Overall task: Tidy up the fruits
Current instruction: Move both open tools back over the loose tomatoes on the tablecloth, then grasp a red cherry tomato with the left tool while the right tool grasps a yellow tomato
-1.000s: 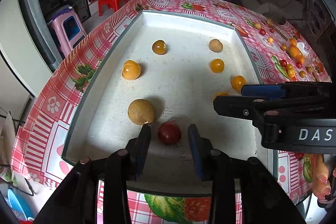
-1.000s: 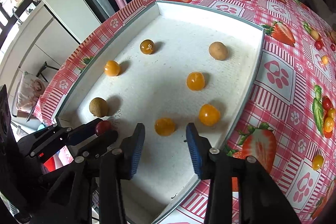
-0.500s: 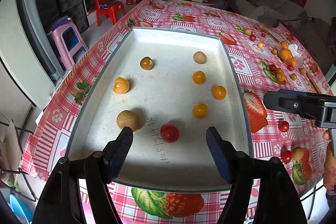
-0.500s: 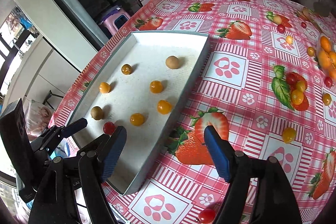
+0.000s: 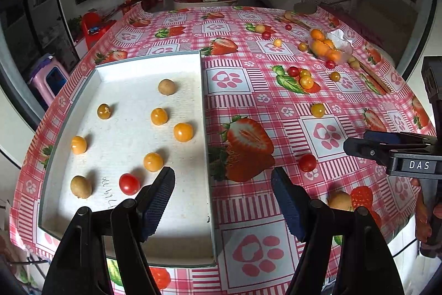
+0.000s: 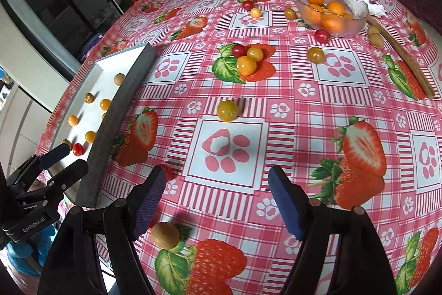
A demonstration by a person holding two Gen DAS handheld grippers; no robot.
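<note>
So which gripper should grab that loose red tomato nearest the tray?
Right, probably. The right gripper is open over the tablecloth with the red tomato just beside its left finger; the left gripper, also open, straddles the tray wall.

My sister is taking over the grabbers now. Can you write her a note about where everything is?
Left gripper: open, holding nothing, over the tray's right wall.
Right gripper: open, holding nothing, over the tablecloth.
Done: eight fruits lie in the tray, including a red tomato.
Left: loose fruits on the cloth. Closest are a red tomato, a brown fruit and a yellow one; more lie near the glass bowl.
</note>
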